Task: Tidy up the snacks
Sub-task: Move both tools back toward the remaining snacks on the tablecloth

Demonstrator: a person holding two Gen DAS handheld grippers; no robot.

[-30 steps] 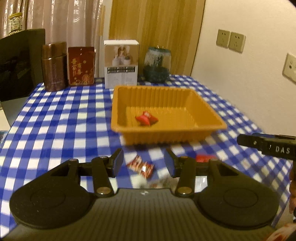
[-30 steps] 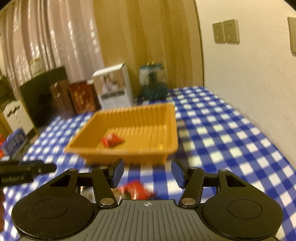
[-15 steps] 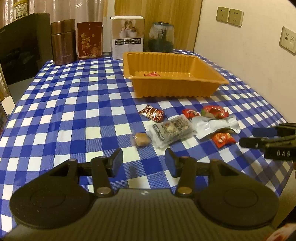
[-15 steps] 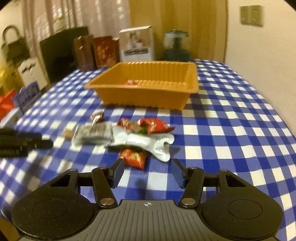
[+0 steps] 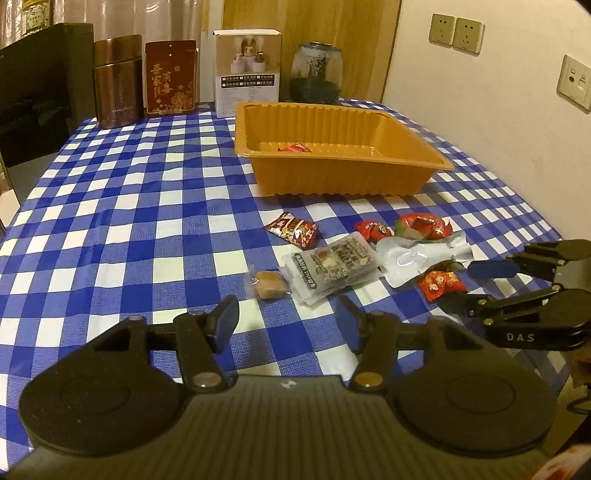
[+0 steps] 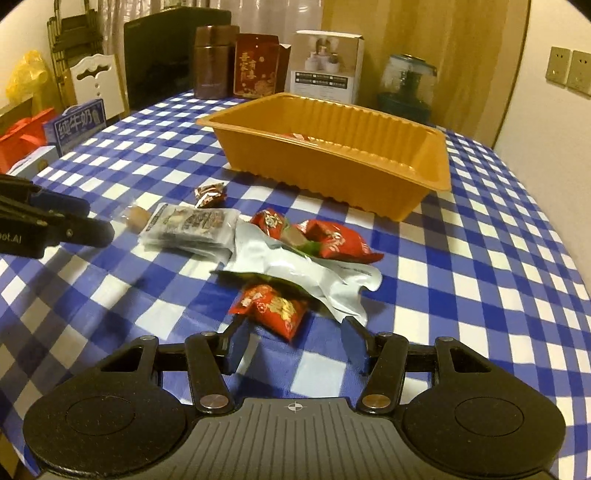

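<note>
An orange tray [image 5: 436, 160] [image 6: 439, 177] on the blue checked tablecloth holds one red snack [image 5: 294, 148]. In front of it lie several snacks: a dark red wrapper [image 5: 291, 228], a clear packet of dark bars [image 5: 330, 266] [image 6: 190, 225], a brown candy [image 5: 267, 283], a silver pouch [image 5: 417, 256] [image 6: 295, 269], red packets [image 5: 424, 224] [image 6: 336, 240] and a small red packet [image 5: 441, 282] [image 6: 271, 308]. My left gripper [image 5: 286, 319] is open and empty, just short of the brown candy. My right gripper [image 6: 295, 341] is open, its jaws on either side of the small red packet.
At the back stand a brown canister [image 5: 117, 81], a red box [image 5: 170, 77], a white box [image 5: 247, 72] and a glass jar [image 5: 316, 74]. A wall with sockets [image 5: 456, 29] is at the right. A black panel [image 5: 33, 92] and a chair [image 6: 98, 83] stand left of the table.
Both grippers have drawn back from the tray toward the table's near edge, bringing the loose snacks into view. The right gripper has closed in on the small red packet.
</note>
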